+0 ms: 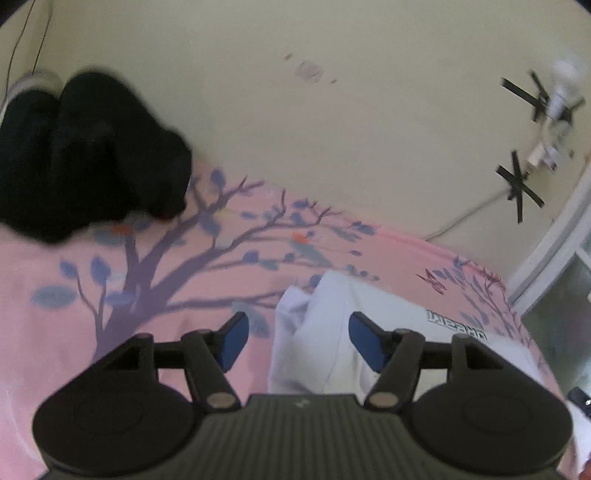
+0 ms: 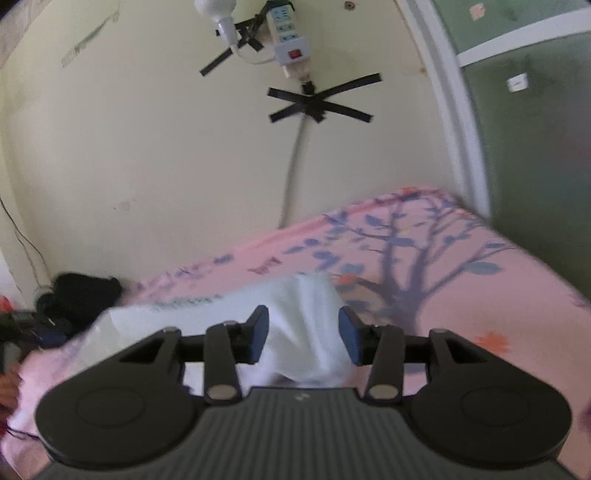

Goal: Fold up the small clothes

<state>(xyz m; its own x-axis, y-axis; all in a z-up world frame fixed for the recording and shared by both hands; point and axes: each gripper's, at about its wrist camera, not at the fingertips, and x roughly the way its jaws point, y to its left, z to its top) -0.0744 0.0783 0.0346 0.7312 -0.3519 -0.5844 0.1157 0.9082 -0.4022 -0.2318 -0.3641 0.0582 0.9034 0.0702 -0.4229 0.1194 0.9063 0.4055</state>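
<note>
Garment (image 1: pixel 332 332) on bedsheet (image 1: pixel 166 295) (dark clothes (image 1: pixel 74 155) far left).

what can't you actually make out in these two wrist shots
- White garment: left wrist view, its near part is hidden behind the left gripper; the printed lettering is blurred, unreadable.
- White garment, right wrist view: its near edge is covered by the right gripper; whether the pads touch the cloth cannot be told.
- Black clothes pile: motion blur, so no telling which garments.
- Power strip: top cut off by the picture edge.
</note>
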